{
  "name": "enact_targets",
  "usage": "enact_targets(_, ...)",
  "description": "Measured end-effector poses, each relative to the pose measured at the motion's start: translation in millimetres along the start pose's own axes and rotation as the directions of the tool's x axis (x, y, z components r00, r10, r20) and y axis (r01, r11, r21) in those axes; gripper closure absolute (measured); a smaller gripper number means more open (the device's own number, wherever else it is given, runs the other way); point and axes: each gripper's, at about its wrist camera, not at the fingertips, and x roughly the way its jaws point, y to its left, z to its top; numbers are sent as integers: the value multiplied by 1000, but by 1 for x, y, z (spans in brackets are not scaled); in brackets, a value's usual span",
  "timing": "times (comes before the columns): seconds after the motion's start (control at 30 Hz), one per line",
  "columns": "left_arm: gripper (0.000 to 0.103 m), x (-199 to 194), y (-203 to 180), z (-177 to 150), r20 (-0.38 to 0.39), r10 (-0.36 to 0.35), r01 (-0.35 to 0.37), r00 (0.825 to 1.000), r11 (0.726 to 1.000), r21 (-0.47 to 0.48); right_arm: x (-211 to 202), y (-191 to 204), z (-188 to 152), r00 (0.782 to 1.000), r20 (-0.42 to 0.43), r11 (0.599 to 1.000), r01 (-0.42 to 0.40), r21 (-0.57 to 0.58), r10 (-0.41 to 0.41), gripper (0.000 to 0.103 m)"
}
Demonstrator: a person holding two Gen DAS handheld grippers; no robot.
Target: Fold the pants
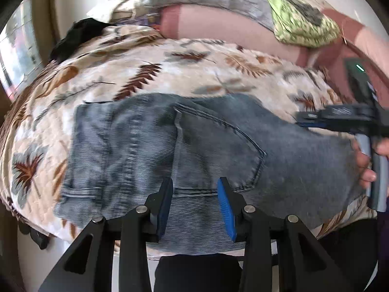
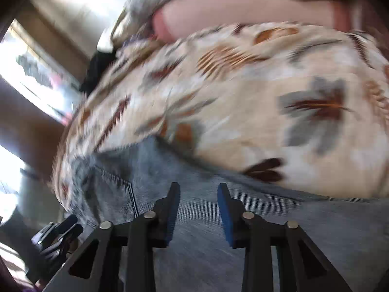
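Denim pants [image 1: 170, 146], grey-blue and folded, lie flat on my bed's leaf-print quilt [image 1: 150, 68], back pocket [image 1: 218, 146] facing up. My left tool [image 1: 194, 204] hangs just over their near edge, pads apart with nothing pinched. My right tool [image 2: 198, 209] is over the other end, also released, gripping no cloth. Pink pillow [image 1: 218, 26] and green cloth [image 1: 301, 22] sit beyond.

Right wrist view smears the jeans [image 2: 218, 219] and bedspread [image 2: 243, 97].
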Motion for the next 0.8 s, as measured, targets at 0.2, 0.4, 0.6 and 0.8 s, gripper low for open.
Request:
enact_targets(0.2,64,26,6,2,-37,68,-69,997,998,-16,57,19,-1,997,-57,999,47,-5,-47,87)
enact_targets(0.4,63,44,9,13,-55,123,-123,991,992,16,72,14,14,991,-3,990,131,46,-131,95)
enact_targets(0.6,63,8,23,10,8,120,-120,993,993,-18,10,18,1,988,146,997,47,63,-56,90)
enact_targets(0.8,52,-15,58,2,47,223,-220,974,973,-67,-40,5,-72,985,123,992,120,36,-123,90)
